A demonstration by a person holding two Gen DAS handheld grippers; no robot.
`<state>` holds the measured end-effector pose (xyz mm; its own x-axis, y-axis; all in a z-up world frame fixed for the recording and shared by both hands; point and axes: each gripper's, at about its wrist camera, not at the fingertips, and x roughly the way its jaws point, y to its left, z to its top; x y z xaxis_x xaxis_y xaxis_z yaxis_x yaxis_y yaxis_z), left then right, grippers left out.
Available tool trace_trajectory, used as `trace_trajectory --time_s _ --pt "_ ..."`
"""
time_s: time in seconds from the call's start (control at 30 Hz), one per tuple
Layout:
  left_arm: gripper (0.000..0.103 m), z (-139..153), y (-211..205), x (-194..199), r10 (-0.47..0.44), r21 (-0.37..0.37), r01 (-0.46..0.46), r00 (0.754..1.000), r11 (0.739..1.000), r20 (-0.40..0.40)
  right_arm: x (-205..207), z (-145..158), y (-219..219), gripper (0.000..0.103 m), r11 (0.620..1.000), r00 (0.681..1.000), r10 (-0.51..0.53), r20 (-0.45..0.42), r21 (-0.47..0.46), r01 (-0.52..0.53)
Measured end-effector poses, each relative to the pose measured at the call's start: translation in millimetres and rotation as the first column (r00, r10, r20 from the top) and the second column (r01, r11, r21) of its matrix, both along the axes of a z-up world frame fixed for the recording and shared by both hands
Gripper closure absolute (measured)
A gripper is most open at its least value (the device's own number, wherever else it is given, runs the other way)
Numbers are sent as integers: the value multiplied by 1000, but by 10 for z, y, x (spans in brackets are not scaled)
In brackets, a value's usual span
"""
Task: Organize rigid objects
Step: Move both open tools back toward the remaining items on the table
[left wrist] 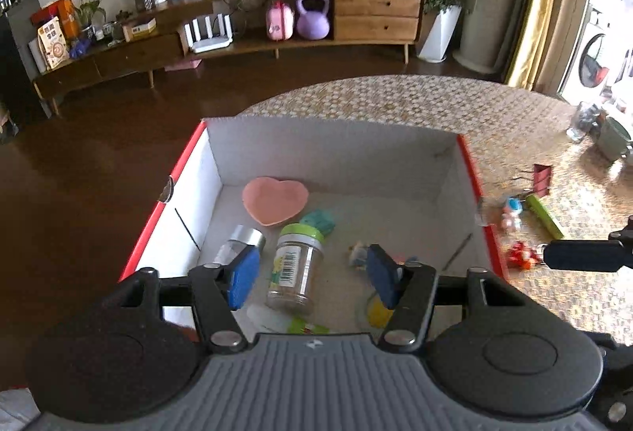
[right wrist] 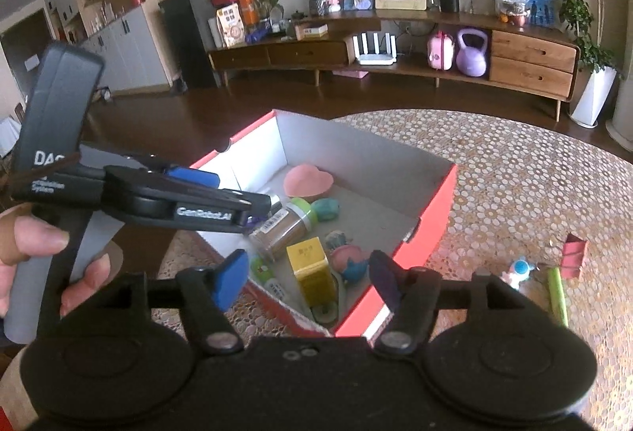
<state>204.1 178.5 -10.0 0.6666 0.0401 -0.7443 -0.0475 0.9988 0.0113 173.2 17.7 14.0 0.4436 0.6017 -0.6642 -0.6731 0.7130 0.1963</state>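
Red-sided white cardboard box (left wrist: 190, 169) on bench: collects sorted rigid items; pink heart-shaped dish (left wrist: 275, 199) and clear green-lidded jar (left wrist: 294, 268) lie inside. Your left gripper (left wrist: 310, 274) hovers over it, fingers spread, empty. Right gripper (right wrist: 308, 282) likewise. Small toys (left wrist: 512, 213) wait outside on bench.

Both wrist cameras are looking forward and down, close over the red box (left wrist: 186, 162) (right wrist: 435, 217): the left from its near end, the right from its corner, both sharing its contents and the far sideboard (left wrist: 376, 15) (right wrist: 530, 63).

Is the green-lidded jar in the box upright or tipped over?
Tipped. The jar lies on its side on the floor of the box, lid toward the pink heart dish.
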Motion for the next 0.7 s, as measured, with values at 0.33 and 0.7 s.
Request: trace_trajectory --time_s 0.33,0.7 --pt "32 103 -384 -359 -33 -22 35 998 999 60 -261 58 -593 15 996 999 -38 30 82 35" --pt "20 111 -957 -539 -89 -68 96 991 993 105 -461 25 -1269 0 986 989 -125 80 123 115"
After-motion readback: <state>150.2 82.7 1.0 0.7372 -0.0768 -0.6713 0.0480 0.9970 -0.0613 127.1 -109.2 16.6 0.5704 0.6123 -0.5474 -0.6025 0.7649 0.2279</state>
